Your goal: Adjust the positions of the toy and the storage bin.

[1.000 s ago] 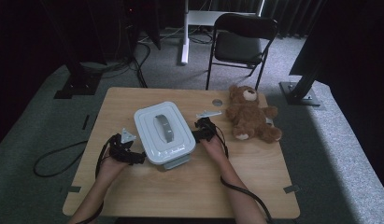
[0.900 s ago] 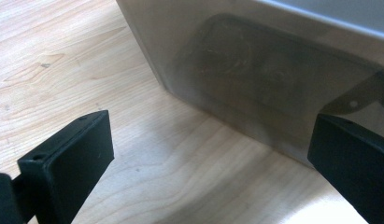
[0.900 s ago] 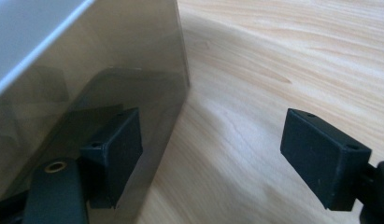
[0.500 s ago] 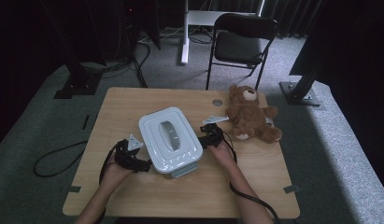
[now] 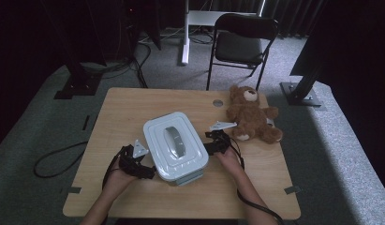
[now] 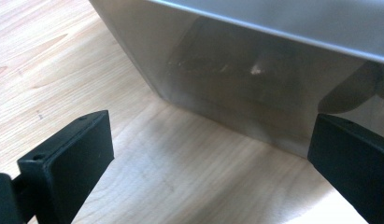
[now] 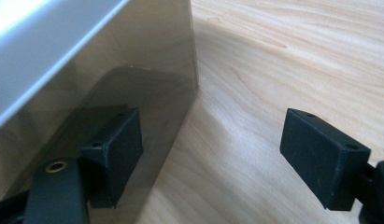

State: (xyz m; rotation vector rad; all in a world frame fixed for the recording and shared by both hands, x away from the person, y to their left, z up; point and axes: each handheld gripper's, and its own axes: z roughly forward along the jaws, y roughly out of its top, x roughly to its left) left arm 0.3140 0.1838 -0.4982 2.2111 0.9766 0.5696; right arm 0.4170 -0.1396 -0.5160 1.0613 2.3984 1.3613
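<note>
A pale grey lidded box (image 5: 176, 146) with a recessed handle sits on the wooden table (image 5: 134, 105), turned at a slant. My left gripper (image 5: 148, 171) lies at its left near side, open. In the left gripper view the box wall (image 6: 255, 84) stands just beyond the left gripper (image 6: 210, 135), with nothing between the jaws. My right gripper (image 5: 210, 147) is at the box's right side, open. In the right gripper view one finger (image 7: 117, 140) of the right gripper (image 7: 213, 135) lies close against the glossy box wall (image 7: 110, 70), while the other hangs over bare wood.
A brown teddy bear (image 5: 251, 117) lies on the table's right far part, just beyond my right hand. A small round hole cover (image 5: 218, 102) is near the far edge. A folding chair (image 5: 241, 44) stands behind the table. A cable (image 5: 54, 159) trails on the floor at left.
The box has slid toward the near edge and slightly right, with both grippers moving along at its sides. Both stay open.
</note>
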